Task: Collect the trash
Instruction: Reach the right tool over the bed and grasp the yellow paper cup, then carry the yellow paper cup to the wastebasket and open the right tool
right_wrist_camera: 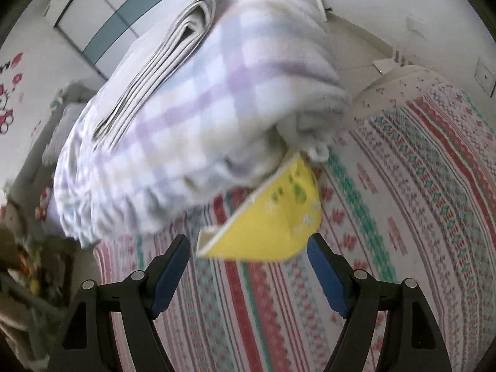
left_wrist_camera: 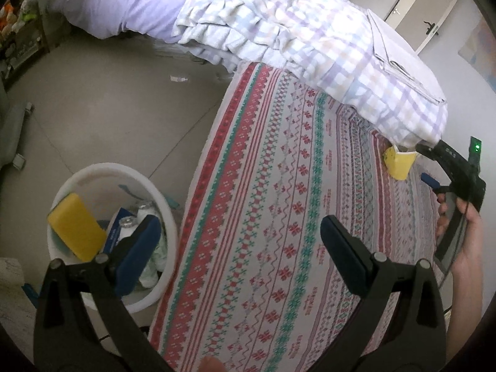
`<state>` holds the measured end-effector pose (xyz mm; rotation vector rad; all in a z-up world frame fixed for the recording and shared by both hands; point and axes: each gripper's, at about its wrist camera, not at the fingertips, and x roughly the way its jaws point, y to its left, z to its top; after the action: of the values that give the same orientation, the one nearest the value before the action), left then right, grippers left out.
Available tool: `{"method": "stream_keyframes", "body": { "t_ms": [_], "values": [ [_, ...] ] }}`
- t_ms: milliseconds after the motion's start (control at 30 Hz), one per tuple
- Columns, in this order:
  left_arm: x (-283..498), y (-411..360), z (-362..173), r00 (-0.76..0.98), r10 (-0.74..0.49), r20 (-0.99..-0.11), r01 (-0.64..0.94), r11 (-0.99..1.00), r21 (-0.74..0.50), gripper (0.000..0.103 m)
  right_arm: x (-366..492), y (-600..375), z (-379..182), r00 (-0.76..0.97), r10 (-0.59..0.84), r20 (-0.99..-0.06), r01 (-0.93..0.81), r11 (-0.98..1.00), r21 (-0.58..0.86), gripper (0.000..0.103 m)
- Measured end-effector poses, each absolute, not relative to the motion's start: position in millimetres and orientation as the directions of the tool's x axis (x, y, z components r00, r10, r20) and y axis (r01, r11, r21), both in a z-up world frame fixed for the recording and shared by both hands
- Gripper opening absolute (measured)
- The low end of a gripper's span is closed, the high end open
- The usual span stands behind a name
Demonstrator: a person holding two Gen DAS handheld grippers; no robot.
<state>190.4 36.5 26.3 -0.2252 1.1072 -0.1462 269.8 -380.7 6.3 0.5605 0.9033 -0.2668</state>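
A yellow paper cup [right_wrist_camera: 272,217] lies on its side on the patterned bedsheet [right_wrist_camera: 403,201], its far end tucked under a folded plaid blanket [right_wrist_camera: 192,108]. My right gripper [right_wrist_camera: 248,238] is open, with the cup's near edge between its blue pads, which are not pressing on it. The left wrist view shows the same cup [left_wrist_camera: 400,162] at the far right, with the right gripper [left_wrist_camera: 424,164] and a hand [left_wrist_camera: 465,248] beside it. My left gripper [left_wrist_camera: 240,221] is open and empty, over the bed's edge beside a white bin [left_wrist_camera: 102,169] that holds a yellow block [left_wrist_camera: 76,226] and a bottle [left_wrist_camera: 127,221].
A small scrap [left_wrist_camera: 178,78] lies on the grey floor tiles near the bed. A stack of folded paper [right_wrist_camera: 161,62] rests on the blanket. Shelves with toys [left_wrist_camera: 18,15] stand at the far left, and doors [left_wrist_camera: 434,9] at the back right.
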Motion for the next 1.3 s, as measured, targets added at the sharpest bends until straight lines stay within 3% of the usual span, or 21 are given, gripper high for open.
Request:
{"method": "stream_keyframes", "body": {
  "t_ms": [367, 600, 700, 1000, 1300],
  "values": [
    [192.2, 27.4, 25.0, 0.430, -0.224, -0.875, 0.017, 0.971, -0.240, 0.102, 306.3, -385.9, -22.9, 0.481, -0.055, -0.875, 0.542, 0.803, 0.247, 0.077],
    [183.3, 25.4, 28.4, 0.438, -0.220, -0.871, 0.039, 0.973, -0.226, 0.102, 269.6, -392.7, -31.0, 0.473, -0.020, -0.881, 0.498, 0.831, 0.249, 0.022],
    [176.0, 24.3, 30.5, 0.443, -0.221, -0.869, 0.056, 0.974, -0.220, 0.102, 251.2, -390.5, -26.7, 0.480, 0.010, -0.877, 0.460, 0.848, 0.261, 0.017],
    [149.2, 39.2, 32.0, 0.464, -0.194, -0.865, 0.091, 0.981, -0.171, 0.102, 191.4, -374.5, -14.5, 0.488, 0.066, -0.870, 0.380, 0.882, 0.280, 0.015],
    [122.2, 89.9, 30.2, 0.486, -0.152, -0.861, 0.029, 0.987, -0.159, 0.102, 147.4, -308.0, -3.3, 0.490, 0.148, -0.859, 0.245, 0.922, 0.299, 0.015]
  ]
}}
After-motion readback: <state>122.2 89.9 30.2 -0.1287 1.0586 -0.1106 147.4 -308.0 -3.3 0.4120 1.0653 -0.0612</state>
